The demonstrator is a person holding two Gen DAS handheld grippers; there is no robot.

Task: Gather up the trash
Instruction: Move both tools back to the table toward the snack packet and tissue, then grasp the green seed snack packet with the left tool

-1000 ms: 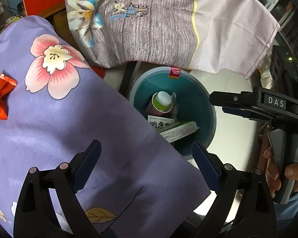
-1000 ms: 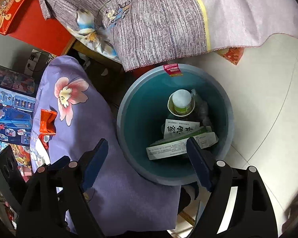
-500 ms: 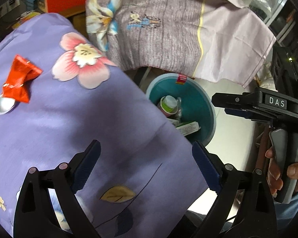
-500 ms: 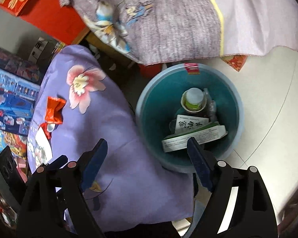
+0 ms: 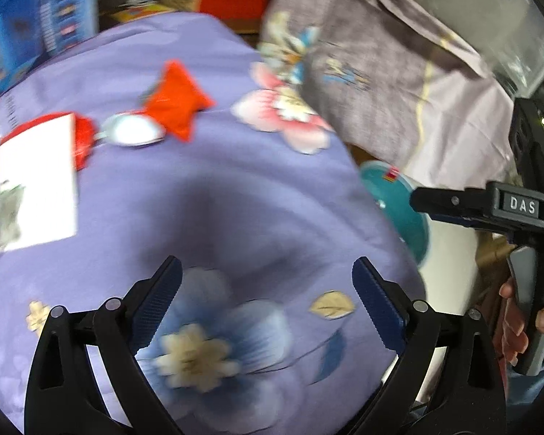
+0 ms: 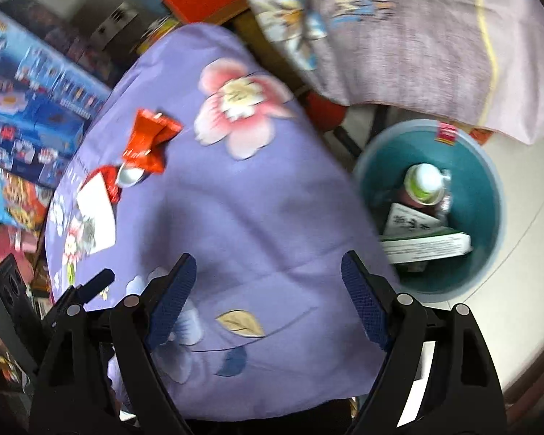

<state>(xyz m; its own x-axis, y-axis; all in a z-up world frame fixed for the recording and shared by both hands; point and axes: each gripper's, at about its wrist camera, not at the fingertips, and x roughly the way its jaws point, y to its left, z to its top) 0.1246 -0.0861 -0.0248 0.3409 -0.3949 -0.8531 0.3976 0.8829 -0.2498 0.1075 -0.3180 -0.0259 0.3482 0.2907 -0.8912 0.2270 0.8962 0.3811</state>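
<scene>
Currently both tools are empty: left tool and right tool have jaws spread wide with nothing between them, both over the purple floral cloth covering the counter. Remaining trash lies at the far left of the cloth: a red wrapper, a silvery foil piece touching it, and a white card beside a second red scrap. The teal bin sits on the floor off the right edge and already holds a bottle and cartons.

Judged step: reach for the next piece. Suggested approach: take the red wrapper with the left tool, which is closer; come down steeply, straddle the crumpled bulge and close on that, not on the cloth. Frames are blurred, so exact edges are uncertain.
</scene>
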